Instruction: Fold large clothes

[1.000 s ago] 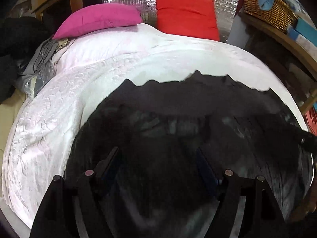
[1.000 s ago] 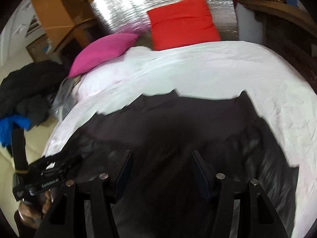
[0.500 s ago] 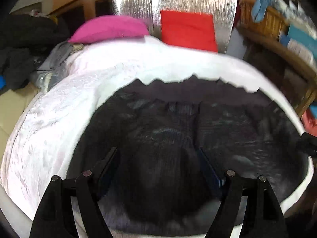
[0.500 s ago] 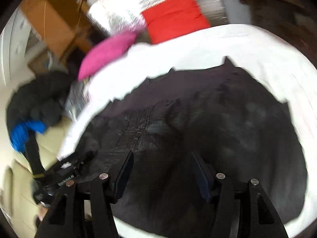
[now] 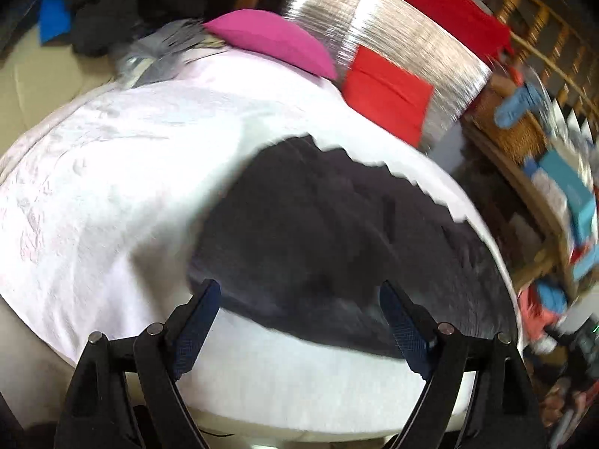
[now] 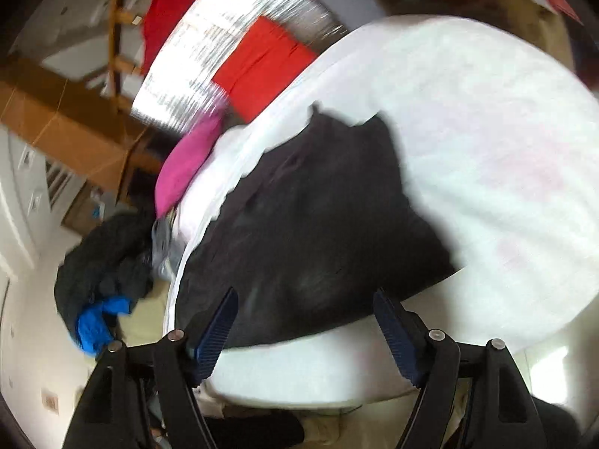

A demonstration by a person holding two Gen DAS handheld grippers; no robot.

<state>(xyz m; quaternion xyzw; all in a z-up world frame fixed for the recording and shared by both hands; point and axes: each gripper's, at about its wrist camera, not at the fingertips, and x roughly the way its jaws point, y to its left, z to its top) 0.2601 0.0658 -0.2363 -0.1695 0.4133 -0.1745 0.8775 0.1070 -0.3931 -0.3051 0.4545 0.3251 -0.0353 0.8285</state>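
Black garment [image 5: 337,247] is lying flat on the white bed [image 5: 112,187], near its front edge. Left gripper [image 5: 299,321] and right gripper [image 6: 305,321] are opening wide, nothing between their jaws. Advice: be pinching matching corners, then lifting evenly.

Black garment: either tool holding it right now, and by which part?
Nothing is held. The left tool and right tool both stand wide, jaws opening, nothing pinched; the black garment lies loose on the white bed cover.

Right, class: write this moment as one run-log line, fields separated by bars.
task: fold large clothes | black garment flat on white bed | left gripper opening, empty | right gripper opening, empty
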